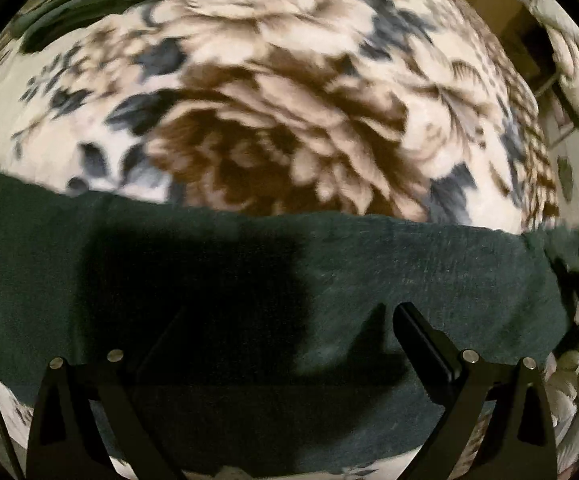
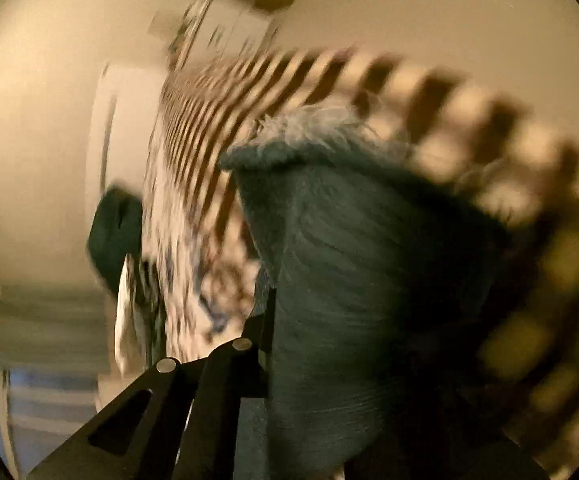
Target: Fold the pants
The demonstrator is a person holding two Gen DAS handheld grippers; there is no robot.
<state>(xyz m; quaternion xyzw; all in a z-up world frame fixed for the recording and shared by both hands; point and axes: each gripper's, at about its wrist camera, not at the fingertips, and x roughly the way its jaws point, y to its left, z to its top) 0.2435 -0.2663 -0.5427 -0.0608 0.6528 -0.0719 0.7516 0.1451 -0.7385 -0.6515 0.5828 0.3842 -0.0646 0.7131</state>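
Dark pants point(image 1: 249, 280) on floral blanket point(image 1: 289, 120), right claw point(image 2: 265, 320) seemingly clamped

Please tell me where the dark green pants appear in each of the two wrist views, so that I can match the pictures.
Left wrist view: the dark green pants lie as a wide band across the lower half, under the open left gripper.
Right wrist view: the pants fill the centre and lower right, bunched against the right gripper's visible finger.
Shared landmark: the floral blanket.

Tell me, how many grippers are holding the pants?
1. The right gripper is shut on the dark green pants, lifting them. The left gripper is open above them, gripping nothing.
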